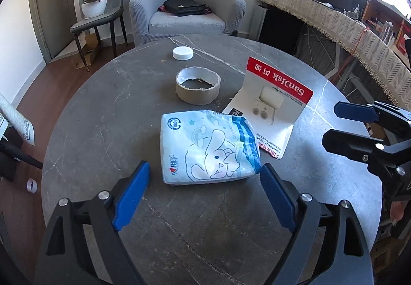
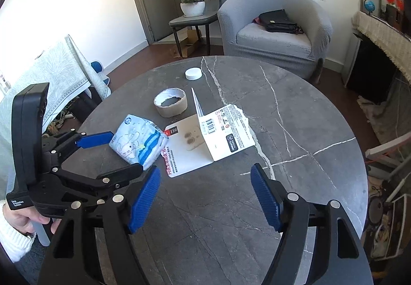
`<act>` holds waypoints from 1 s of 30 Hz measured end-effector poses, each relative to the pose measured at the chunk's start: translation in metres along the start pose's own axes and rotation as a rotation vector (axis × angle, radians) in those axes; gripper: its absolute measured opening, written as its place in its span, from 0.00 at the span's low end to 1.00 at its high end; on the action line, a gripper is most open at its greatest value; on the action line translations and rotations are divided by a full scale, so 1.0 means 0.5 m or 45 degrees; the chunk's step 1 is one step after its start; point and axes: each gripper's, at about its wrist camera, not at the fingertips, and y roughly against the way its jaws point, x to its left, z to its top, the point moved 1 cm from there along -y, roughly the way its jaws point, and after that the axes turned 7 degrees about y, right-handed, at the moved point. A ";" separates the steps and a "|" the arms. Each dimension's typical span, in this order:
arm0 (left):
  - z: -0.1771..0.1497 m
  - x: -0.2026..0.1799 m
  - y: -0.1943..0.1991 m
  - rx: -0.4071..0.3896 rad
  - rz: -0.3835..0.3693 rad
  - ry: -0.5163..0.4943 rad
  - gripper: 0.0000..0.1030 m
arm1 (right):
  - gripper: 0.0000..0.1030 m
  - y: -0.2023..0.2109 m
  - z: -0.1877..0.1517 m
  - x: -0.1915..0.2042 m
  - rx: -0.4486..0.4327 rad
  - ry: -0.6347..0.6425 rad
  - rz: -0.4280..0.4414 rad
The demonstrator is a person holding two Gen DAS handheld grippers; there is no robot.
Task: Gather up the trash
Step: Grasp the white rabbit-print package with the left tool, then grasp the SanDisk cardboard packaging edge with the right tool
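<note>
Left gripper (image 1: 204, 172) spread wide around the tissue pack (image 1: 208, 146) at frame center — not touching. Folded SanDisk card (image 1: 272, 102) overlaps its right edge; tape core (image 1: 197, 88) and white cap (image 1: 182, 53) behind on the table (image 1: 102, 131). Right gripper (image 2: 205, 177) open, empty — lower frame.

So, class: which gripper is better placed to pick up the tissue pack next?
Left. The left gripper is open with the tissue pack straight ahead; the right gripper, also open, faces bare table.
</note>
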 end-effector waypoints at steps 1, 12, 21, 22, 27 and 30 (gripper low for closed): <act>0.002 0.001 0.001 -0.010 0.001 0.006 0.87 | 0.71 0.000 -0.001 0.001 0.001 0.000 -0.001; 0.029 -0.008 -0.021 0.018 0.034 0.019 0.87 | 0.71 -0.022 0.005 -0.002 0.033 0.011 -0.019; 0.033 -0.004 -0.017 0.006 0.025 0.008 0.74 | 0.71 -0.043 0.024 0.001 0.030 0.016 -0.040; 0.033 -0.002 -0.016 0.009 0.015 0.011 0.73 | 0.71 -0.044 0.026 0.003 0.026 0.014 -0.037; 0.031 0.018 -0.004 0.006 -0.004 0.024 0.72 | 0.68 -0.046 0.040 0.010 0.011 0.016 -0.055; 0.035 0.035 0.007 -0.008 -0.020 0.034 0.71 | 0.62 -0.051 0.046 0.015 0.008 0.017 -0.061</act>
